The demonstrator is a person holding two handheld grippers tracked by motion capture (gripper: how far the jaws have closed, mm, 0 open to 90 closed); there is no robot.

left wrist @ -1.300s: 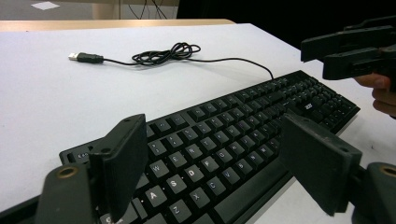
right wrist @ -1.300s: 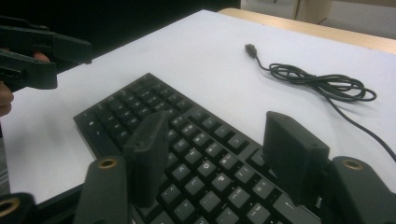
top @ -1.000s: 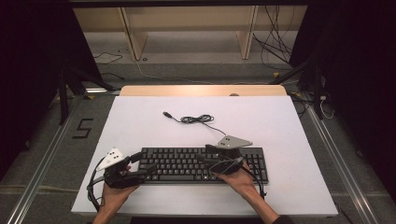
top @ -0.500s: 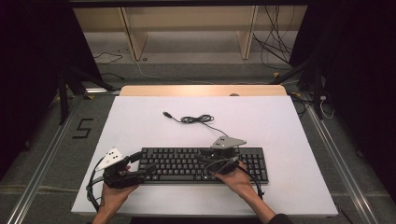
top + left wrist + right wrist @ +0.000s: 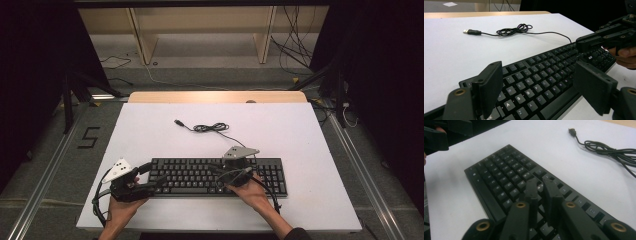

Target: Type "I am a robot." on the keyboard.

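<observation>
White table [image 5: 150, 125], black keyboard [image 5: 200, 176] lying flat near its front edge, cable [image 5: 212, 128] coiled behind it, USB plug [image 5: 177, 121] free on the table. Keyboard's right end is cut off in the right gripper view; key legends are mostly too blurred to read. Left gripper [image 5: 536, 87] sits at the keyboard's left end, jaws wide, straddling the corner with no contact visible. Right gripper [image 5: 541, 192] is over the middle keys; its jaws have just been closing, now nearly together, nothing between them. Tips probably touch a key, hard to tell.
</observation>
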